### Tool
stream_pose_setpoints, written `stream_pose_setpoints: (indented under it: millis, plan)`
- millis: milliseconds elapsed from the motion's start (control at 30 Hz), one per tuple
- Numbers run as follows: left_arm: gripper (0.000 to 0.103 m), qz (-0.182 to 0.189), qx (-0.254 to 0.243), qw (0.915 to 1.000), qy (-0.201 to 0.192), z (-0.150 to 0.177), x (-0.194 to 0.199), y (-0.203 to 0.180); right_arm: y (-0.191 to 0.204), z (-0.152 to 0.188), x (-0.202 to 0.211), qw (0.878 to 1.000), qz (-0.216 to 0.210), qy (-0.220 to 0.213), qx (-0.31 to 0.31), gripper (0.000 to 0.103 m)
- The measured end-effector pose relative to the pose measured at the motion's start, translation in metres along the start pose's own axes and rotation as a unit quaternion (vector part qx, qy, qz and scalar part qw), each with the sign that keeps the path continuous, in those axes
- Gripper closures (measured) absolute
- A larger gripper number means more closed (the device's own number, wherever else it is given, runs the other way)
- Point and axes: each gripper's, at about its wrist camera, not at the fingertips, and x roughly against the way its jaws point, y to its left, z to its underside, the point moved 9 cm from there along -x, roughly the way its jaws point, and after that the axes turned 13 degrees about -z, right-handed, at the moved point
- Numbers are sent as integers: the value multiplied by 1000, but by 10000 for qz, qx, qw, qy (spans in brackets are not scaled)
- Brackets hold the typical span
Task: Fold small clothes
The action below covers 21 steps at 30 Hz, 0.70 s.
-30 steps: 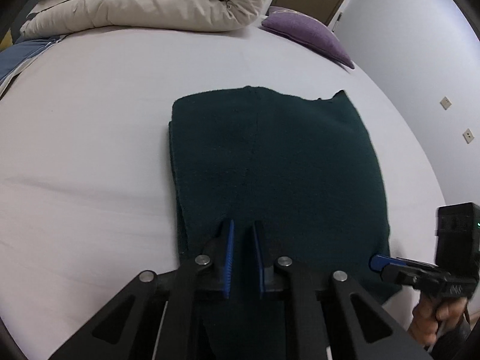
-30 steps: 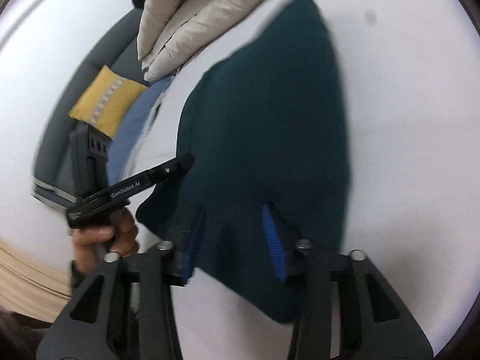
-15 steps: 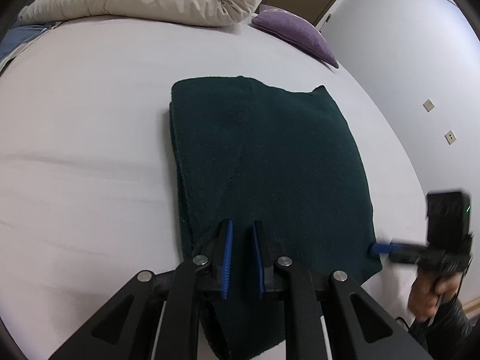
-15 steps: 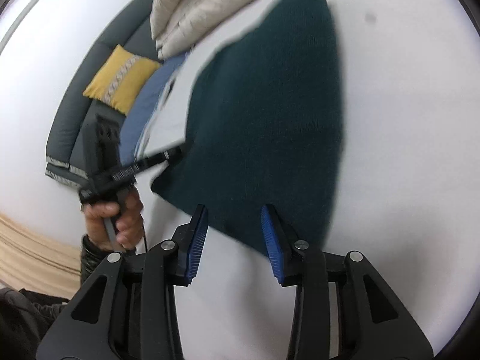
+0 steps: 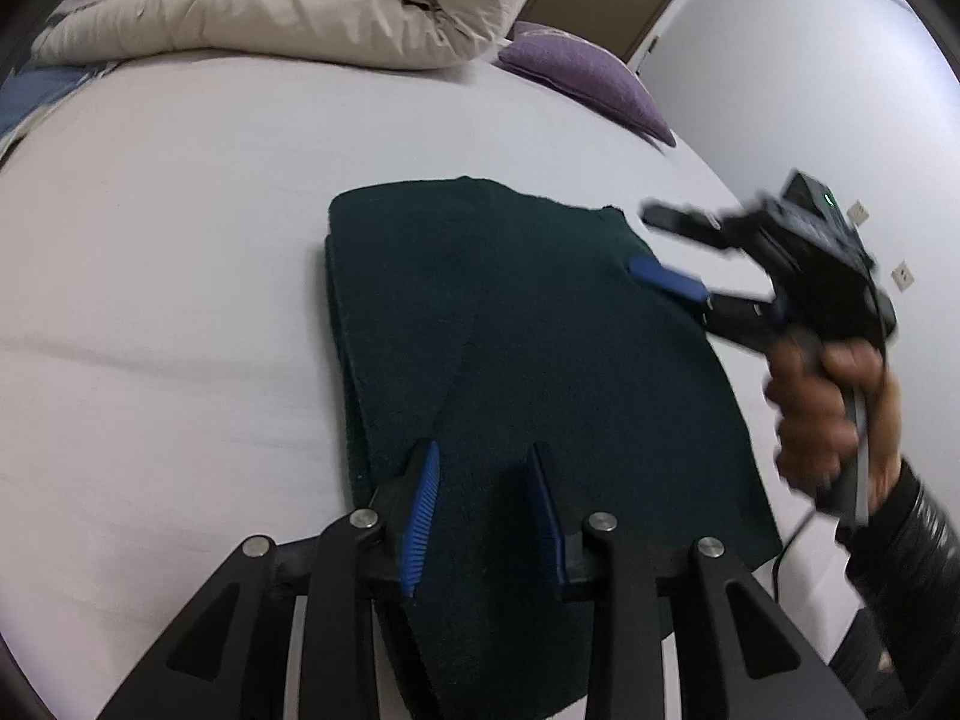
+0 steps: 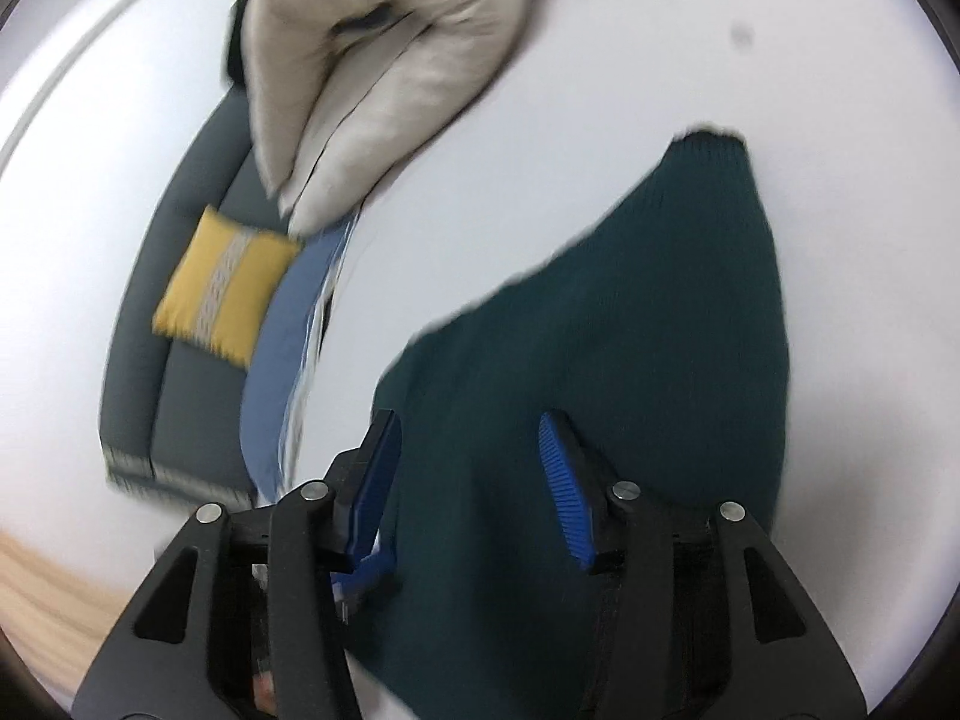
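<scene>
A dark green knitted garment (image 5: 528, 348) lies folded flat on the white bed; it also shows in the right wrist view (image 6: 630, 360). My left gripper (image 5: 483, 462) is open over its near edge, holding nothing. My right gripper (image 6: 468, 438) is open above the cloth, empty. In the left wrist view the right gripper (image 5: 648, 240) hovers over the garment's far right corner, held by a hand (image 5: 822, 408).
A beige duvet (image 5: 270, 12) is piled at the head of the bed. A purple pillow (image 5: 588, 84) lies at the far right. A grey sofa (image 6: 186, 276) with a yellow cushion (image 6: 225, 288) and a blue cloth (image 6: 282, 372) stands beside the bed.
My left gripper has opened and released the garment. My right gripper has moved from the garment's near right edge up over its far right corner.
</scene>
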Motion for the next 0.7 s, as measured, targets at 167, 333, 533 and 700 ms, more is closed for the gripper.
stream_pose_setpoints:
  millis: [167,333,533,700]
  plan:
    - [69,-201,-170,9996,-58,3,1,-3,-46,-40,13,9956,483,-599,-528,57]
    - [67,-248,-172,9995,-83,2,3,-5,-54,-45,54,9898,604,-1184,-506,53]
    - [49,-498,-329,9965,-586,-20,21,-4,-43,2,115,9887,679,-1310,-260,30]
    - [36,-256,546,9972,-444,-24,18,36,-40,57,137,9925,498,-1087,-255,20]
